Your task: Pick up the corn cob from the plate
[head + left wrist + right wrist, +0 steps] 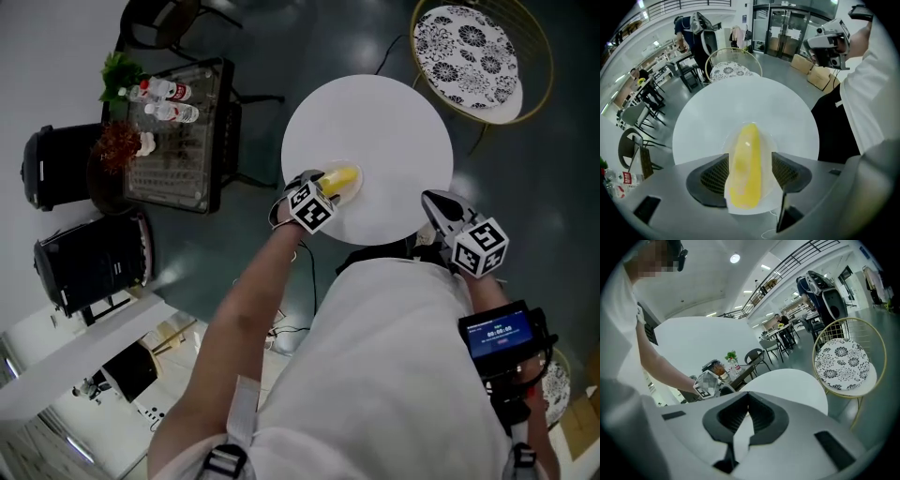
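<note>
Yellow corn cob (342, 178) lies on a small pale plate (769, 138) near the edge of the white round table (394, 122) on the person's side. We see the left gripper (326, 187) pointing steeply down over that edge of the table, right at the cob. In the left gripper view the cob (746, 164) runs lengthwise straight between the two jaws, its far tip pointing toward the table's middle. Jaws stand wide apart, one on each side of the cob. We see a thin gap on the right side. The left pad sits just beside the cob and we cannot tell if it touches. Cob rests on the plate, not lifted.

Right gripper (439, 204) hangs just off the table edge, well apart from the cob and nearer the person. In its own view we see the right gripper (749, 401) with jaw tips together and nothing between them, the table (787, 383) beyond. We also note a chair with a patterned cushion (466, 56) at the table's far side.
</note>
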A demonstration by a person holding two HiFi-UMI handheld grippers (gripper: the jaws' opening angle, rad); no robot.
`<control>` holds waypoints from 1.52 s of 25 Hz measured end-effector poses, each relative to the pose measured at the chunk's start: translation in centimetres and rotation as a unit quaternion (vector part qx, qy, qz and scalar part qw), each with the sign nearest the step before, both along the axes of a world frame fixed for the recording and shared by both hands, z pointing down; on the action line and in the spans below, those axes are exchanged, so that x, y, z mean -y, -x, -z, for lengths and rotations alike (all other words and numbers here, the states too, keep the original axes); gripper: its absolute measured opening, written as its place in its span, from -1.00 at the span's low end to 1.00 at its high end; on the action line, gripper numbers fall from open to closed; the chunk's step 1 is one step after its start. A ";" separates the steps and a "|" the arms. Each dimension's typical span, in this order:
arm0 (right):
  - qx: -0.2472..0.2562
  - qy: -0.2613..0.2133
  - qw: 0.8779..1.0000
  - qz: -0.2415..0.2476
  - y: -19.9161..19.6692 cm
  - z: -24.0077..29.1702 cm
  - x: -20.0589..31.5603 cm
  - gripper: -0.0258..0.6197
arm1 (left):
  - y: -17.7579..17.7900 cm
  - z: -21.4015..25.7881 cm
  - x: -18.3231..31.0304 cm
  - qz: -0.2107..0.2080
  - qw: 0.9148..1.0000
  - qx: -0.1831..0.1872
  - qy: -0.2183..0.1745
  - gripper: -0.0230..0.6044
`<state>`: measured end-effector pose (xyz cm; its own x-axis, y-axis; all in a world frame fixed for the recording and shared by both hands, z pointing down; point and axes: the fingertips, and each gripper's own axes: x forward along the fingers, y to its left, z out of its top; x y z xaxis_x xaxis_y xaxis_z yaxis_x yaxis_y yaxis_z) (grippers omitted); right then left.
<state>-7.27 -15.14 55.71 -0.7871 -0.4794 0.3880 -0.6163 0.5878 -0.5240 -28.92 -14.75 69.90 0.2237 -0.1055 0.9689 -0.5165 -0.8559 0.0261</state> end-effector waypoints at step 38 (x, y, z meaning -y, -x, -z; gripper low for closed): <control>-0.012 0.003 0.999 -0.039 -1.9 -0.4 0.7 -0.90 | -0.3 -1.6 -0.6 0.045 0.994 -0.015 0.098 -0.11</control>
<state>-5.34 -15.84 56.12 -0.7376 -0.5368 0.4096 -0.6729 0.5345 -0.5114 -28.59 -14.19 71.51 0.2501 0.0627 0.9662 -0.5881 -0.7829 0.2030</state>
